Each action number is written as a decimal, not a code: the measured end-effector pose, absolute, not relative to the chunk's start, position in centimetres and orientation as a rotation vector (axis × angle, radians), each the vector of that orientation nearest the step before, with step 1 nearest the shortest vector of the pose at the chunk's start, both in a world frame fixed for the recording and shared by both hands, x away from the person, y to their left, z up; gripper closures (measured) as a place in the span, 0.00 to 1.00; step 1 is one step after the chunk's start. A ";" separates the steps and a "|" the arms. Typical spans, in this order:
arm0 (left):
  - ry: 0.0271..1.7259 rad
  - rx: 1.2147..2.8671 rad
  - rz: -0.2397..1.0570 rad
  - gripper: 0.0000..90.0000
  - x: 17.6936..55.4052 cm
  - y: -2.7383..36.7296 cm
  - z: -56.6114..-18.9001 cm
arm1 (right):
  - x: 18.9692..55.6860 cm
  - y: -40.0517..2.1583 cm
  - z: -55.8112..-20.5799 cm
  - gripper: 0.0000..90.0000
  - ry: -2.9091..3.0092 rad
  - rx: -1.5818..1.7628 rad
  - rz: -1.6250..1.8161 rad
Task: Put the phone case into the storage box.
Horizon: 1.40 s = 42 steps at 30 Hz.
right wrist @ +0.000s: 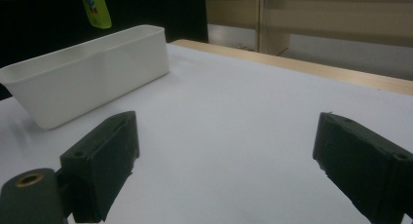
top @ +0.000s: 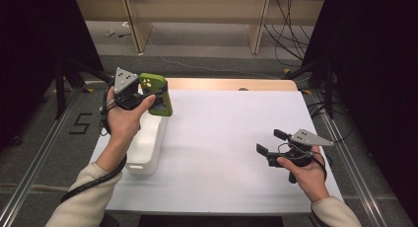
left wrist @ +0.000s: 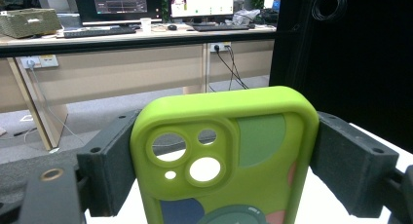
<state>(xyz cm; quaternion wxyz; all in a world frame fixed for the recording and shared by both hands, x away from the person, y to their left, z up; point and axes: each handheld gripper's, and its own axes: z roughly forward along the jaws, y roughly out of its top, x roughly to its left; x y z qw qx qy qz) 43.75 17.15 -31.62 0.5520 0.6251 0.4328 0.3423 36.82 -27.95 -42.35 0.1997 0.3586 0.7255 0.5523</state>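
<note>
I have the left gripper (top: 148, 96) clamped on a green phone case (top: 156, 94), one jaw pressed against each long edge, camera cut-outs facing my lens. The case hangs in the air, upright, right at my jaw tips. Just below it and back toward my wrist sits the white bin (top: 148, 148), long and narrow, lying on the white table (top: 226, 148). From the right gripper view I see only the outer wall and rim of the bin (right wrist: 92, 68), so I cannot tell what lies inside; the lower end of the case (right wrist: 96, 9) hangs above its far end, clear of the rim.

My right gripper (top: 272, 143) stands with jaws wide apart and nothing between them, low over bare tabletop, well apart from the bin, which is ahead and to its left. The stretch of table between them is bare.
</note>
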 end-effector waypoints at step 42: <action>1.048 1.463 0.834 0.18 44.1 18.4 -31.4 | 36.8 -28.0 -42.3 0.12 2.025 1.003 1.550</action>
